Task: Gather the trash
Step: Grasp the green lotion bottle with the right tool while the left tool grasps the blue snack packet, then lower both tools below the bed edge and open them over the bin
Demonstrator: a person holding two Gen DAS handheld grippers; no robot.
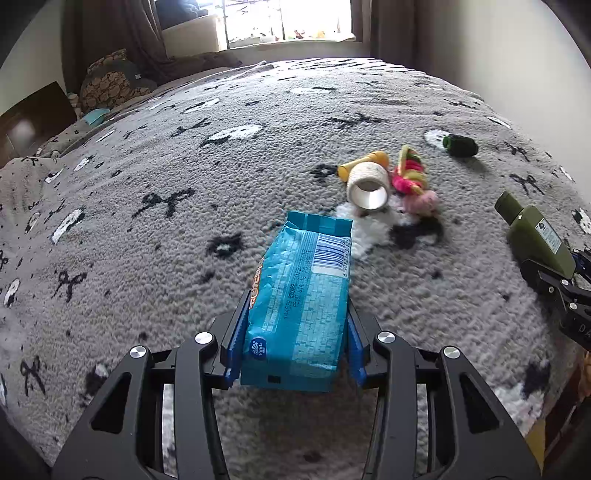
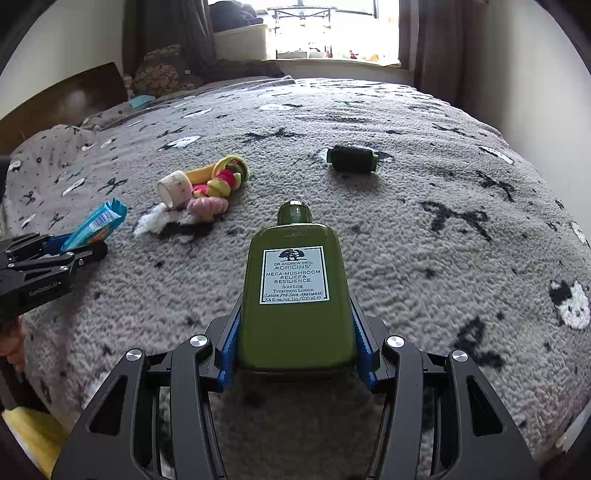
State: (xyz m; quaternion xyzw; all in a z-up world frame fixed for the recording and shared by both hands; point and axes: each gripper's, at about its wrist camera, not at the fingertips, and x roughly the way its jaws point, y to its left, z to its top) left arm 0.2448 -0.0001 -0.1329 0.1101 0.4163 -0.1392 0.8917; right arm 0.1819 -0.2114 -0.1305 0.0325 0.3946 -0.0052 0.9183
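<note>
My left gripper (image 1: pixel 297 300) is shut on a light blue tissue pack (image 1: pixel 301 288), its blue pads pressing both long sides, above the grey blanket (image 1: pixel 184 240). My right gripper (image 2: pixel 296 295) is shut on a flat olive-green lotion bottle (image 2: pixel 295 325) with a white label, cap pointing away. In the right wrist view the left gripper (image 2: pixel 74 251) and the tissue pack (image 2: pixel 98 223) show at the left edge. The lotion bottle (image 1: pixel 535 232) shows at the right edge of the left wrist view.
On the blanket ahead lie a white tape roll (image 1: pixel 369 186), a yellow tube (image 1: pixel 364 162), bright hair ties (image 1: pixel 410 173), a pink scrunchie (image 1: pixel 424 201), white fluff (image 1: pixel 365 229) and a dark green cylinder (image 1: pixel 460 145). Pillows (image 1: pixel 107 83) sit far left under a window (image 1: pixel 288 22).
</note>
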